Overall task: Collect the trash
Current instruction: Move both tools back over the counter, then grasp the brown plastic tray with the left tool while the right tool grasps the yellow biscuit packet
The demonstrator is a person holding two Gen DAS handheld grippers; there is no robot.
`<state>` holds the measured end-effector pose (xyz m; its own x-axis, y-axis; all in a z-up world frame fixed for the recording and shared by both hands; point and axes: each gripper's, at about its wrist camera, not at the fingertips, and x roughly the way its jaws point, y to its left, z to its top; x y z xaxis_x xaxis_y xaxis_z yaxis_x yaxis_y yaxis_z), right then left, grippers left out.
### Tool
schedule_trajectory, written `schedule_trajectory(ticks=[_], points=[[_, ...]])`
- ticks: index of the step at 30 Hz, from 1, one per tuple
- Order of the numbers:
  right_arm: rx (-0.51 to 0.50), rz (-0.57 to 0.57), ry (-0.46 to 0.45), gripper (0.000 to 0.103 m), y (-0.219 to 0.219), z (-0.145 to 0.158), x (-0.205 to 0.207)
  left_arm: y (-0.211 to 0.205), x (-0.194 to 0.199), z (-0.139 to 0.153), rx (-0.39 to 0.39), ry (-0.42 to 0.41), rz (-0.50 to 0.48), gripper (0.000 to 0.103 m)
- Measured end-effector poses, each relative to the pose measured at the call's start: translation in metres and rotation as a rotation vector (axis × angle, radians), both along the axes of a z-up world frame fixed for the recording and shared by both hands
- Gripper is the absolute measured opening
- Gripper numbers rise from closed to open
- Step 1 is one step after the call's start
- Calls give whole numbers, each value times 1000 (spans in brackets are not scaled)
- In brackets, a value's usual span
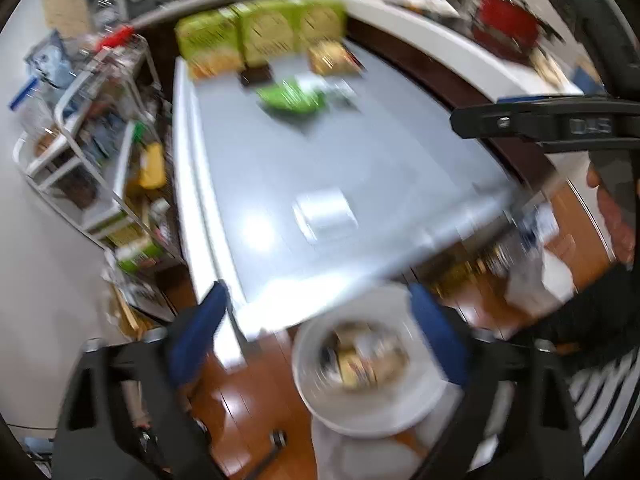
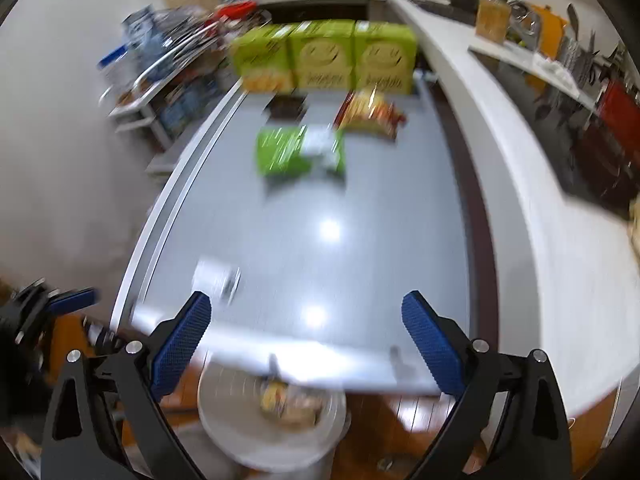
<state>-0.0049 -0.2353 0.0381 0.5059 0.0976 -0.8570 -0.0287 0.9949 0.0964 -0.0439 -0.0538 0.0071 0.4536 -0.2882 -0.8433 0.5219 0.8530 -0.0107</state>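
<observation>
Both views are smeared by motion blur. The bin's [image 1: 372,384] contents show only as yellowish scraps, and the table edge [image 2: 304,356] hides its far rim in the right view. Print on the green packet [image 2: 300,152] and white wrapper [image 2: 216,276] is unreadable. The shelf [image 1: 92,128] clutter at left is indistinct.

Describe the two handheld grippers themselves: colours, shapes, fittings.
Both are alike: the left gripper and right gripper have black angular frames with triangular cut-outs and silver bolt heads, ending in flat blue fingers with a fine textured face. No cables or sleeves can be made out through the blur.
</observation>
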Motion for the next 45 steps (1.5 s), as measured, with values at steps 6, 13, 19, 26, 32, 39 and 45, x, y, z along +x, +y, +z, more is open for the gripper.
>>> schedule_trajectory(ticks=[6,13,19,26,32,39,45], points=[[-28,-80,-29,96,-8,2,97,-2,67,19,-17,-85,78,100],[-41,-204,48,97,-37,-27,195,-14,144,28,51,-165,137,100],[-22,-249,95,97,-46,-51,243,-32,202,18,62,-158,130,100],[-18,-246,116,97,-45,-70,273,-50,249,3,53,-125,132,100],[-81,-188,97,78,-40,-76,278,-67,286,-17,22,-73,150,100],[-28,-193,134,71,-57,-92,269,-84,314,-39,-1,-9,166,100],[-21,-212,124,76,-64,-94,257,-98,328,-52,33,4,150,100]])
